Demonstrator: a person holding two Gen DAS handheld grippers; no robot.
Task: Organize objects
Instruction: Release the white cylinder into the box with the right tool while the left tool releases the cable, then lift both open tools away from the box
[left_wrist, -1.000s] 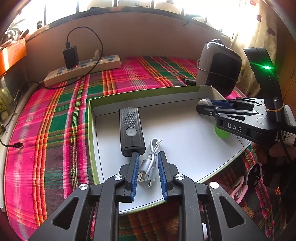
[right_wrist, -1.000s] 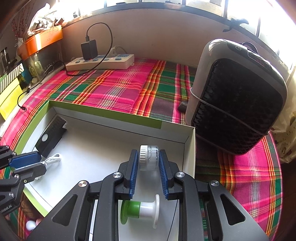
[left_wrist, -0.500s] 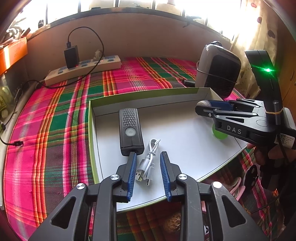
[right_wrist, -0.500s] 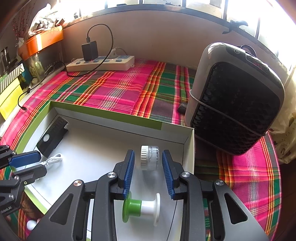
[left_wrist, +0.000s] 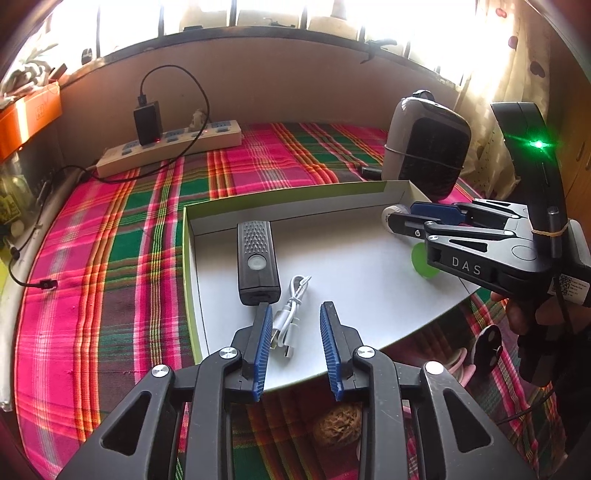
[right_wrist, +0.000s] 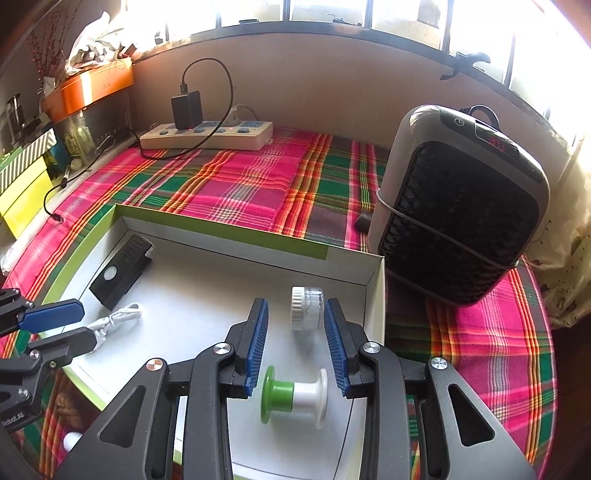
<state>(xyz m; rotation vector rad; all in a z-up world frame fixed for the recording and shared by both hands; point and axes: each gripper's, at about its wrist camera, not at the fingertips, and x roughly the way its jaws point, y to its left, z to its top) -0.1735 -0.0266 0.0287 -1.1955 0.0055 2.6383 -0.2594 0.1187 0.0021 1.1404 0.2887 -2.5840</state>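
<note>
A shallow white box with a green rim (left_wrist: 280, 205) lies on the plaid cloth. In it are a black rectangular light (left_wrist: 256, 258), a coiled white USB cable (left_wrist: 291, 314), a small white jar (right_wrist: 306, 310) on its side and a green-and-white spool (right_wrist: 295, 395). My left gripper (left_wrist: 296, 308) hangs over the near end of the cable; its jaws are opening and the pads stand clear of the cable. My right gripper (right_wrist: 296, 302) is open, with the jar lying free between its fingertips, close to the right pad. The spool rests below the right gripper's fingers.
A grey-and-black heater (right_wrist: 458, 206) stands just right of the box. At the back wall, a power strip (right_wrist: 207, 134) holds a black charger (right_wrist: 186, 109) with a looping cord. An orange box (right_wrist: 96, 86) sits far left. A hand (left_wrist: 517, 317) holds the right gripper.
Both grippers' jaws have spread apart. The left pads came off the USB cable and the right pads came off the white jar; both things now lie loose in the box.
</note>
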